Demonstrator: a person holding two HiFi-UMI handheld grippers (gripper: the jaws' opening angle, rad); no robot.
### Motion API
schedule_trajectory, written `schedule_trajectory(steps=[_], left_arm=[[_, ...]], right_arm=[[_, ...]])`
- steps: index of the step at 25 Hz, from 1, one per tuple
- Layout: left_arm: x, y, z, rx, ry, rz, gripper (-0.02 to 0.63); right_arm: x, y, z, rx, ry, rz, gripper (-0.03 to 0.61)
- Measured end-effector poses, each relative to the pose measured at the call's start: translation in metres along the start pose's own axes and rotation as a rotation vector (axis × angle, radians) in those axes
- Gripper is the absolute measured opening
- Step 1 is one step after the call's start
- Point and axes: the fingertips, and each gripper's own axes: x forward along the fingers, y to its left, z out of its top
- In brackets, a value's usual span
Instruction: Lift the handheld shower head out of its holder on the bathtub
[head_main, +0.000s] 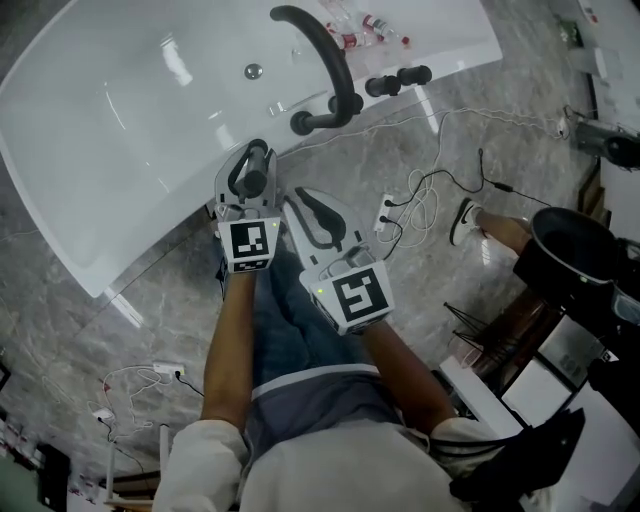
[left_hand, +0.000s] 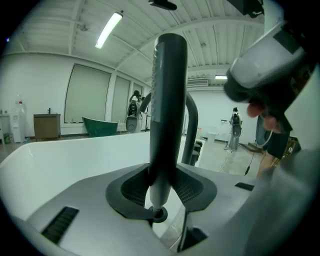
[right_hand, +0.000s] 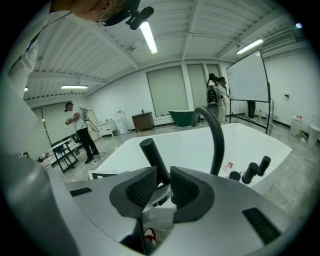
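The handheld shower head (head_main: 256, 178), a dark slim wand, stands upright at the near rim of the white bathtub (head_main: 120, 120). My left gripper (head_main: 254, 158) is shut on it. In the left gripper view the shower head (left_hand: 167, 100) rises between the ribbed pads (left_hand: 132, 190), and a ring sits at its lower end. My right gripper (head_main: 305, 200) hovers just right of it over the floor. Its jaws (right_hand: 162, 187) stand slightly apart with nothing between them, and the shower head (right_hand: 152, 155) shows beyond them.
A black arched spout (head_main: 325, 50) and black knobs (head_main: 398, 80) sit on the tub's right rim. Small bottles (head_main: 365, 25) lie at its far corner. Cables and a power strip (head_main: 385, 212) cross the marble floor. A person's shoe (head_main: 468, 220) and black equipment (head_main: 570, 250) are at right.
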Motion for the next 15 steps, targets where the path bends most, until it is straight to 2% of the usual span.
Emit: schedule_trajectory(steps=[2, 5, 9, 10, 13, 15], left_arm=[[-0.017, -0.006, 0.031, 0.025, -0.042, -0.010, 0.147], [-0.046, -0.019, 0.087, 0.076, -0.129, -0.042, 0.147], [-0.099, -0.029, 0.169, -0.062, -0.163, -0.040, 0.147], [-0.116, -0.032, 0.195, -0.071, -0.164, -0.041, 0.147], [-0.169, -0.042, 0.283, -0.036, -0.187, -0.048, 0.147], [-0.196, -0.055, 0.338, -0.011, -0.217, -0.056, 0.147]], right_arm=[[-0.001, 0.011, 0.020, -0.080, -0.036, 0.055, 0.156], [-0.016, 0.031, 0.054, -0.160, -0.064, 0.140, 0.169], [-0.078, 0.060, 0.101, -0.230, -0.078, 0.215, 0.169], [-0.100, 0.067, 0.118, -0.217, -0.113, 0.224, 0.169], [-0.169, 0.084, 0.198, -0.063, -0.257, 0.210, 0.169], [-0.210, 0.082, 0.232, -0.049, -0.301, 0.197, 0.169]])
